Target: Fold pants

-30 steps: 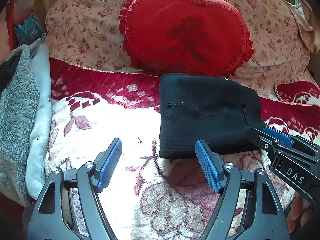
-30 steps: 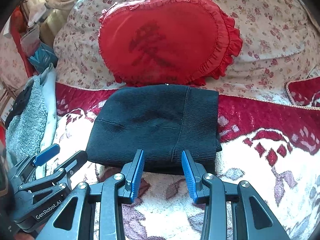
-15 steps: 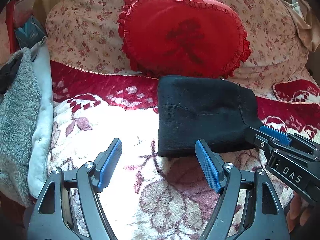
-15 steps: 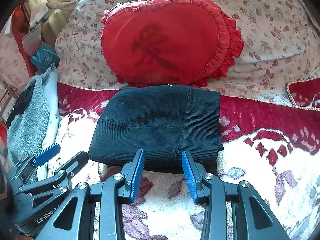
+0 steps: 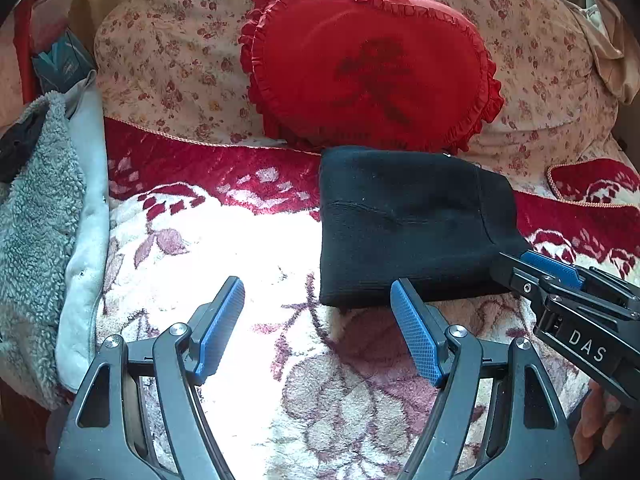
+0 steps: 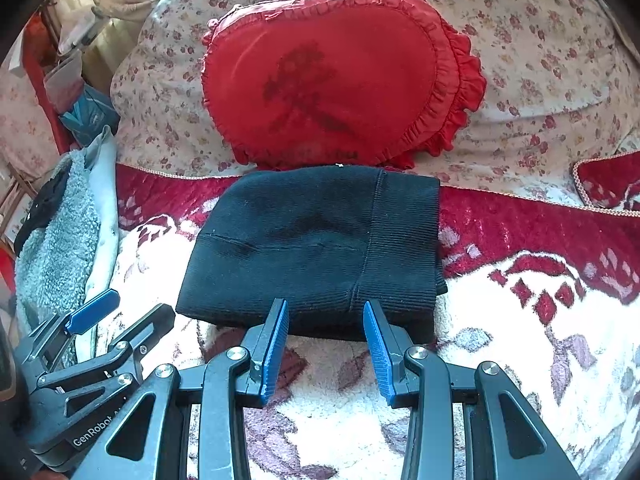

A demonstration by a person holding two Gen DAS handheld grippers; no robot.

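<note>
Black knit pants (image 6: 312, 248), folded compact, long axis left-right, ribbed band rightward. Red heart cushion (image 6: 332, 76) just behind; grey fleece (image 5: 36, 220) left. Left gripper (image 5: 316, 328) and right gripper (image 6: 325, 340) gape, holding nothing

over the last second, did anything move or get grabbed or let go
Nothing visibly changed. The folded black pants lie flat on the floral blanket in front of the red heart pillow, as before. The right gripper sits at their near edge, jaws apart with nothing pinched, and the left gripper is open over the blanket beside them.
</note>
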